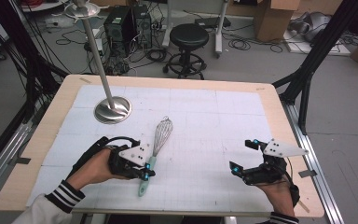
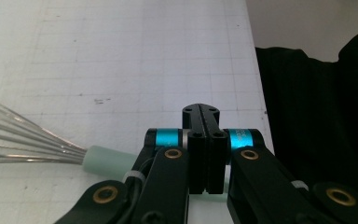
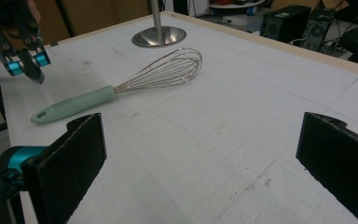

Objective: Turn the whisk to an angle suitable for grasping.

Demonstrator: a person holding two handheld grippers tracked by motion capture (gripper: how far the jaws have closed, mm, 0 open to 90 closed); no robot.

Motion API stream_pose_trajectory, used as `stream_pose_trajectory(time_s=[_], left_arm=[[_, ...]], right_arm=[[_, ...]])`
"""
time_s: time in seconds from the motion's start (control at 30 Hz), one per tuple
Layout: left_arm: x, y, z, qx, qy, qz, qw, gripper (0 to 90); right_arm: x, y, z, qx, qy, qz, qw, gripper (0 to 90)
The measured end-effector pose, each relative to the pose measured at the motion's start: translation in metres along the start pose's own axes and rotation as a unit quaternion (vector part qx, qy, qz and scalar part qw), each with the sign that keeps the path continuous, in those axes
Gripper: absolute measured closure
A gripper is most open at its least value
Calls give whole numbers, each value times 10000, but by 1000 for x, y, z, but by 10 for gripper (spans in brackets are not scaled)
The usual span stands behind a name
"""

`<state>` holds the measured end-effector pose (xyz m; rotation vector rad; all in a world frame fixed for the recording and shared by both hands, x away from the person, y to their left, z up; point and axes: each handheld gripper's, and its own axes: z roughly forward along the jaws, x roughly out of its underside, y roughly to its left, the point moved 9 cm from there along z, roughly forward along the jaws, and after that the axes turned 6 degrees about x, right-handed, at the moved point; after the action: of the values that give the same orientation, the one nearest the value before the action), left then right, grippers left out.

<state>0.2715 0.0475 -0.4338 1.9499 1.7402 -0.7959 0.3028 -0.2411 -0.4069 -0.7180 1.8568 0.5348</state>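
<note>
White mat (image 1: 205, 116) bears whisk (image 1: 158, 140), seemingly ungripped.

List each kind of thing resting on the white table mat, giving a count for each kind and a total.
Whisk with mint handle: 1
Steel stand with round base: 1
Total: 2
</note>
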Motion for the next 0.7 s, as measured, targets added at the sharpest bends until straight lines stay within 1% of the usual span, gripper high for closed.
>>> stream_pose_trajectory(time_s=[0.07,0.13,0.2,0.27,0.37,0.47,0.53,0.63,0.67,0.7], left_arm=[[0,-4,4,92,2,3,10000,899],[2,-7,8,179,42,61,9998,900],[5,-10,12,262,172,112,9994,899],[6,-14,15,341,248,167,9990,900],[6,-18,18,365,297,218,9987,900],[9,-21,22,404,294,187,9986,900],[14,-22,26,378,369,171,9985,900],[20,-23,29,385,403,93,9984,899],[22,-23,31,373,426,117,9983,899],[23,-24,32,376,425,87,9984,899]], right_arm=[[0,0,0,-7,0,-9,10000,5],[0,1,0,-6,-1,-5,10000,5],[0,0,0,-3,1,-4,10000,5],[0,0,0,-9,-6,-10,10000,5],[0,0,0,-5,6,-9,10000,5],[0,0,0,-3,-2,-2,10000,5],[0,1,0,-12,13,9,10000,5],[0,1,0,1,18,-5,10000,5],[0,0,1,-2,15,-23,10000,5],[1,1,1,-7,26,-12,10000,5]])
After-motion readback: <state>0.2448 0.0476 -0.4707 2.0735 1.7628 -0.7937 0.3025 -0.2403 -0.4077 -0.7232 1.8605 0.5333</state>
